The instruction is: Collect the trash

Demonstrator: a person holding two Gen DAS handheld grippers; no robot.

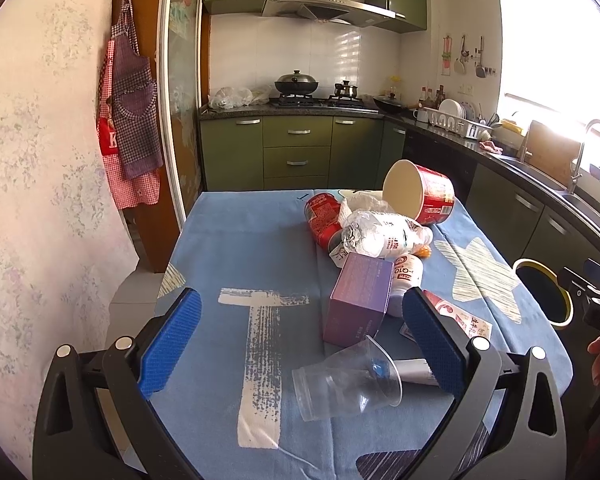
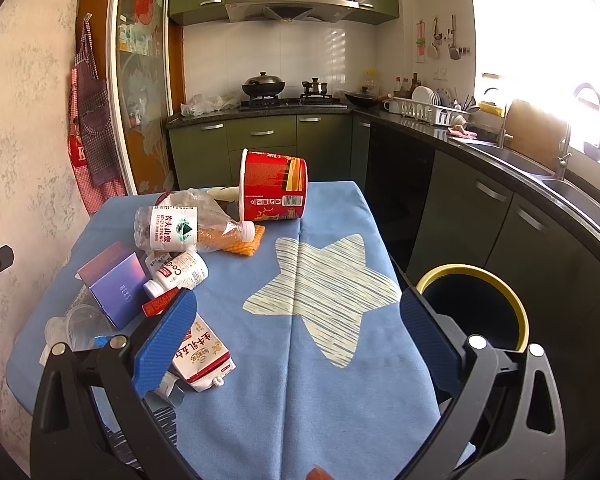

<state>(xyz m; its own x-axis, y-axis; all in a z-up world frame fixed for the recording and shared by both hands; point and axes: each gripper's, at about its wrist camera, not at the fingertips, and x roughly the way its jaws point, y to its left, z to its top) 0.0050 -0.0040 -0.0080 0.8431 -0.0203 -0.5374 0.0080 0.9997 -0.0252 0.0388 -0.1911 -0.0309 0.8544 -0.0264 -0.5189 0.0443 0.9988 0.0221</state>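
Both my left tongs (image 1: 302, 334) and right tongs (image 2: 298, 330) hung apart and empty while the flimsy, light clear cup (image 1: 346, 382) lay beside the purple box (image 1: 358, 298), best pinched across its rim.

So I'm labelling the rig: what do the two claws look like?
Both match: the left claw and right claw each have a black angular frame with silver round rivets and two blue ribbed finger pads. No cables or sleeves show.

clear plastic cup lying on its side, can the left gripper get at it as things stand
Probably yes. The clear plastic cup lies on the tablecloth between the open fingers of the left gripper, with nothing on top of it; the purple box sits just behind.
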